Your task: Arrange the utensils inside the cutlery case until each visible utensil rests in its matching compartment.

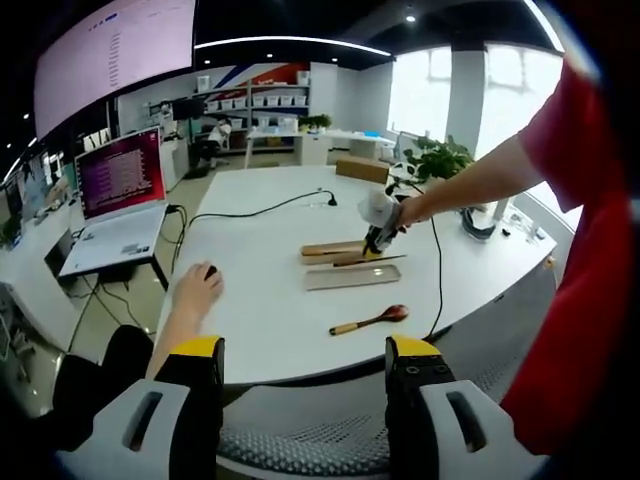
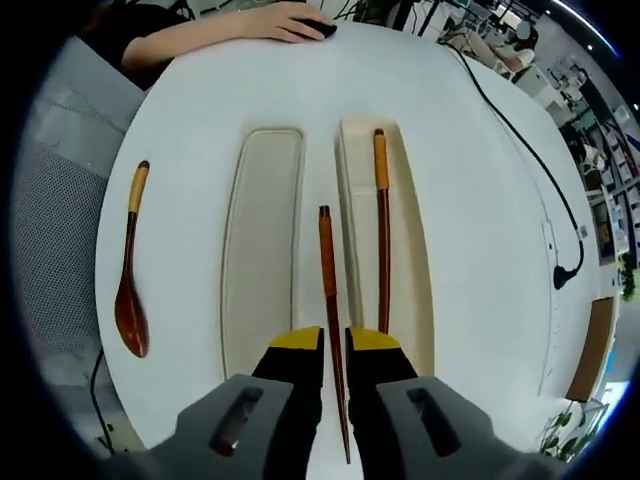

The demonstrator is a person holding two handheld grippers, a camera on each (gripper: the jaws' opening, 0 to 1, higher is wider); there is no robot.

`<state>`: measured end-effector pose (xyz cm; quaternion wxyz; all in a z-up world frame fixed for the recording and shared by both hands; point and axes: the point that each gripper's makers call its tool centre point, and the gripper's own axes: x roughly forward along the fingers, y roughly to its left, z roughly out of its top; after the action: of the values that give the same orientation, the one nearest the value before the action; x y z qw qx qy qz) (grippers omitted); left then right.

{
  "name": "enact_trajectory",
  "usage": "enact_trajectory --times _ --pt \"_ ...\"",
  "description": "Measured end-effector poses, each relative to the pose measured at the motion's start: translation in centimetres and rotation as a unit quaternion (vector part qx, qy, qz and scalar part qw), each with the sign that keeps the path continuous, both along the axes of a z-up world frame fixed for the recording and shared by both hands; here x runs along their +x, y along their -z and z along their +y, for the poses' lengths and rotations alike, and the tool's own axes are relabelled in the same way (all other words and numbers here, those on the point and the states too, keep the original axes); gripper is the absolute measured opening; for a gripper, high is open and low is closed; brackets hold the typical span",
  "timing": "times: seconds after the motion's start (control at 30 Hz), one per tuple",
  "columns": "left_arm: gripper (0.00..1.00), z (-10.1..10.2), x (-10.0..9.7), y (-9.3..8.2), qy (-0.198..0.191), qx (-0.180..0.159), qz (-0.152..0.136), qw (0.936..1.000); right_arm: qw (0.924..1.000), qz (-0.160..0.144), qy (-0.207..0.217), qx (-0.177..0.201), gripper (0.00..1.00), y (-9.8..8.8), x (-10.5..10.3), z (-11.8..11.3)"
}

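Right fingers [image 2: 335,340] pinched on chopstick [image 2: 328,290]; left fingers [image 1: 305,350] wide apart, empty

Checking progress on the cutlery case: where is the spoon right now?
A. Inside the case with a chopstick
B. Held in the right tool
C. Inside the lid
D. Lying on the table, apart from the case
D. In the right gripper view the spoon lies on the bare table, well clear of the lid and the case; the right tool is shut on a chopstick instead.
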<state>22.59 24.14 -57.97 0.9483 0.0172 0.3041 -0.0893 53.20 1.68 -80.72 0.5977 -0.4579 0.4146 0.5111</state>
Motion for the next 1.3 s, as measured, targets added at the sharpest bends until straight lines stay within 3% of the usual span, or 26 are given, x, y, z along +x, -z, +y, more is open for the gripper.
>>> enact_trajectory --times 0.5,0.83,0.93,1.07,1.1,1.3 --pt "0.69 -1.2 0.1 -0.5 0.006 -0.017 -0.014 0.9997 0.9999 -0.012 0.001 -0.009 0.04 0.6 0.4 -0.2" --pt "0.69 -0.9 -0.1 -0.2 -0.001 -0.018 -0.009 0.9998 0.9999 0.01 0.007 -0.004 0.01 1.1 0.4 0.3" --pt "0.69 -0.9 -0.1 -0.2 -0.002 -0.019 -0.009 0.9998 0.9993 0.009 -0.033 -0.012 0.01 1.2 0.0 0.4" --pt "0.69 -1.1 0.0 -0.2 0.001 -0.019 -0.008 0.9998 0.9995 0.018 -0.024 -0.013 0.0 1.3 0.0 0.5" --pt "0.69 -1.2 0.1 -0.3 0.004 -0.017 -0.009 0.9998 0.9992 0.038 -0.012 -0.009 0.0 1.3 -0.6 0.5" --pt "0.69 -1.1 0.5 -0.6 0.006 -0.018 -0.014 0.9997 0.9994 0.021 -0.029 -0.002 0.0 -0.1 -0.4 0.5"
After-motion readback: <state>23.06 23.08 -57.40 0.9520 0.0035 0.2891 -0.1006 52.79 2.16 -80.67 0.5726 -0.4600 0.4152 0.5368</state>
